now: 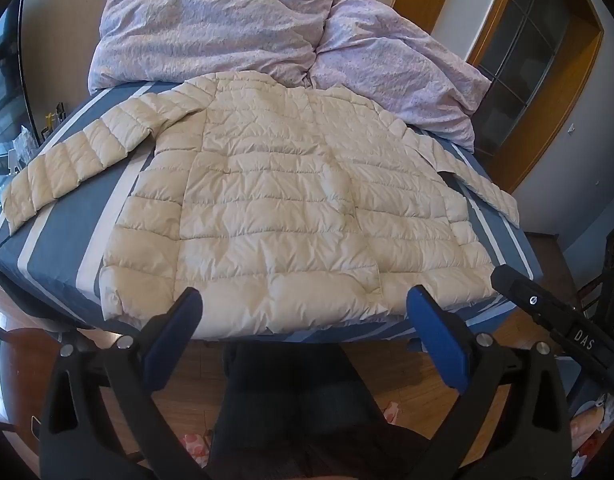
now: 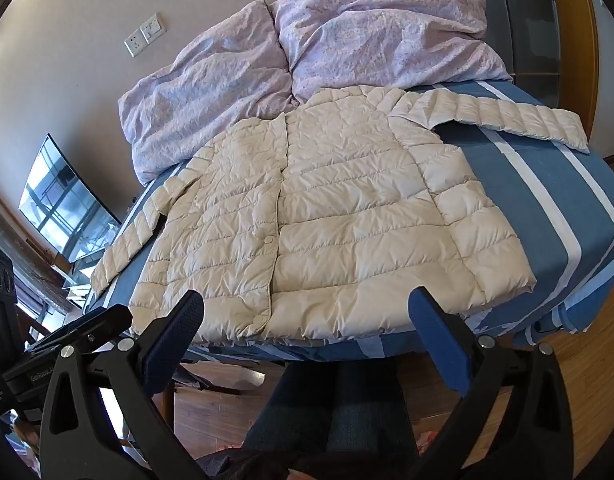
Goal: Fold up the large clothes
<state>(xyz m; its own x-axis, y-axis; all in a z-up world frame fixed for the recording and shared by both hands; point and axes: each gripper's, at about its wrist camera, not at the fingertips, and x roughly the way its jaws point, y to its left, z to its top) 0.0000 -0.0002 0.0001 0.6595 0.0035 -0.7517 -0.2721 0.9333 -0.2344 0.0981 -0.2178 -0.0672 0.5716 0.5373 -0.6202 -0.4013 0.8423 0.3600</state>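
Observation:
A cream quilted puffer jacket point(image 1: 275, 208) point(image 2: 327, 220) lies flat on the bed, front up and buttoned, hem toward me, both sleeves spread out sideways. My left gripper point(image 1: 303, 300) hovers open just short of the hem, nothing between its blue pads. My right gripper point(image 2: 307, 304) also stands open over the hem's near edge, holding nothing. The right gripper's black body point(image 1: 555, 320) shows at the right of the left wrist view. The left gripper's body point(image 2: 75, 336) shows at the left of the right wrist view.
The bed has a blue sheet with white stripes point(image 1: 67, 232) point(image 2: 547, 200). A rumpled lilac duvet point(image 1: 267, 28) point(image 2: 307, 52) is piled behind the jacket. A person's dark-trousered legs point(image 1: 299, 400) stand on the wooden floor below. A TV screen point(image 2: 63, 204) stands at the left.

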